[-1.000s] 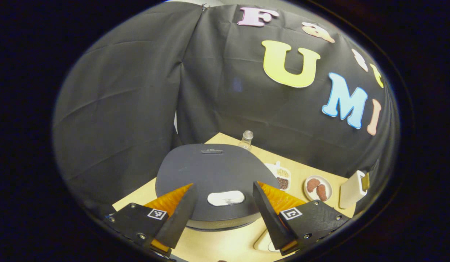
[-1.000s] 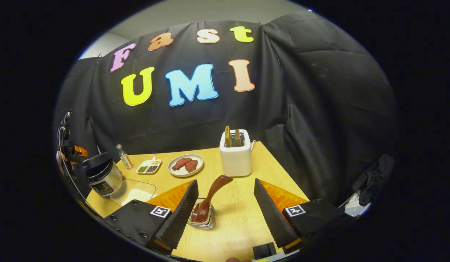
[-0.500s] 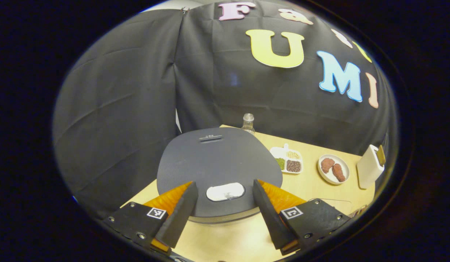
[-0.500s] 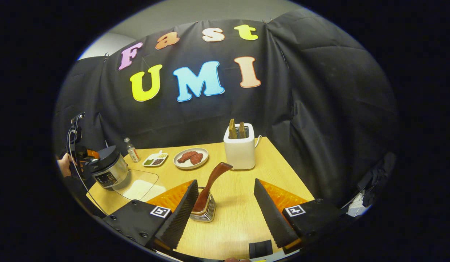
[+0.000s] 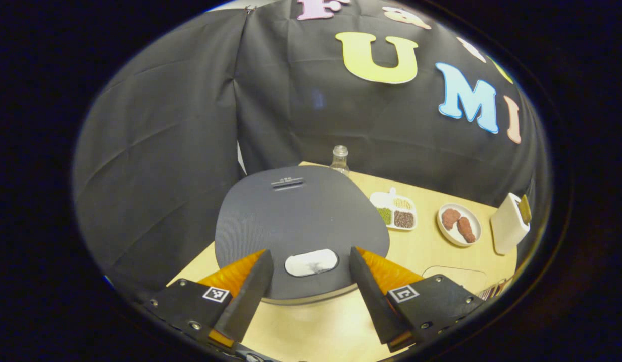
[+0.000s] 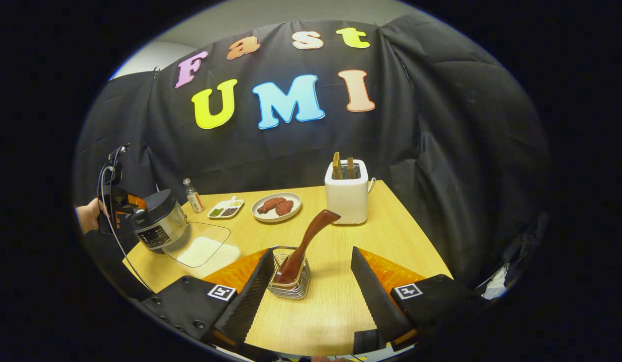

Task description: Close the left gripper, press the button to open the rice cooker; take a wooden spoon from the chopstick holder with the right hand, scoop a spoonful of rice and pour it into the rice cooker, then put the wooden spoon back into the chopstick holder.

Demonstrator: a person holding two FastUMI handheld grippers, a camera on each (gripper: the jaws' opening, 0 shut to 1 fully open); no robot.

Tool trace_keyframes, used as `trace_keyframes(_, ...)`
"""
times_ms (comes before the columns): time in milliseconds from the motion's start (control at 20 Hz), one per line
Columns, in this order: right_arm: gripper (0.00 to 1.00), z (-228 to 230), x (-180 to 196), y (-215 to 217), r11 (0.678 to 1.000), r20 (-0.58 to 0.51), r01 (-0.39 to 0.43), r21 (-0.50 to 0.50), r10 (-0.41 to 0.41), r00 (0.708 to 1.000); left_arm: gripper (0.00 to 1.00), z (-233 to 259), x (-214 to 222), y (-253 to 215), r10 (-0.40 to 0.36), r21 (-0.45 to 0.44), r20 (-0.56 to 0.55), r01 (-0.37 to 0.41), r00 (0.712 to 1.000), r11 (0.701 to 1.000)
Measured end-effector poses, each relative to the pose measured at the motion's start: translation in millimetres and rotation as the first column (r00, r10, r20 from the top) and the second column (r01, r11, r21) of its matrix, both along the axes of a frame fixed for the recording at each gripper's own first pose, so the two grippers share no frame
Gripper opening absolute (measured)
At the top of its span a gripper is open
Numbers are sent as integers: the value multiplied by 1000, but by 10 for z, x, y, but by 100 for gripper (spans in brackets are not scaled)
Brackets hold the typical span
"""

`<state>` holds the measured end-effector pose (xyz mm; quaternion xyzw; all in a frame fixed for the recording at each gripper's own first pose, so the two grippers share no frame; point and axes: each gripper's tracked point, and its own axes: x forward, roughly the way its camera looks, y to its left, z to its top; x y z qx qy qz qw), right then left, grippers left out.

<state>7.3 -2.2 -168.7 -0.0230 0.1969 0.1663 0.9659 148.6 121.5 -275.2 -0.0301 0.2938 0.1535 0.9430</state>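
The rice cooker's dark grey lid [image 5: 298, 216] is shut, and its white button [image 5: 311, 263] sits at the front edge. My left gripper [image 5: 309, 255] hovers just above and in front of that button, open, nothing between its fingers. In the right gripper view the cooker [image 6: 158, 221] stands at the table's left end, with a hand [image 6: 87, 216] holding the left gripper [image 6: 117, 201] beside it. A wooden spoon [image 6: 311, 234] leans, handle up and to the right, in the wire chopstick holder [image 6: 290, 281]. My right gripper [image 6: 311, 251] is open, and the holder sits low between its fingers.
A glass dish of rice [image 6: 200, 246] lies right of the cooker. Behind it stand a small bottle [image 6: 192, 196], a divided condiment dish [image 6: 225, 208], a plate of meat [image 6: 276, 206] and a white toaster [image 6: 347, 193] with bread. Black cloth walls close the table's back and sides.
The left gripper, still open, has settled squarely over the lid's front, button between its fingers. The right gripper has shifted so the holder sits farther in between its open fingers.
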Motion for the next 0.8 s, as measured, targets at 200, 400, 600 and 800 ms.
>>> trace_keyframes(200,98,31,-10,-14,1000,5,5,4,-5,1000,98,100,-302,-446,-87,13,-2,87,996,996)
trace_keyframes(400,98,198,185,-20,1000,23,5,-5,-5,1000,95,675,-732,-904,-229,133,44,221,972,966)
trace_keyframes(600,98,813,574,15,1000,114,9,-6,-8,993,93,1768,-1002,-1157,-338,220,147,302,930,928)
trace_keyframes(800,98,1744,485,-68,999,210,25,-41,-16,978,93,2734,-1204,-1146,-402,243,225,349,887,905)
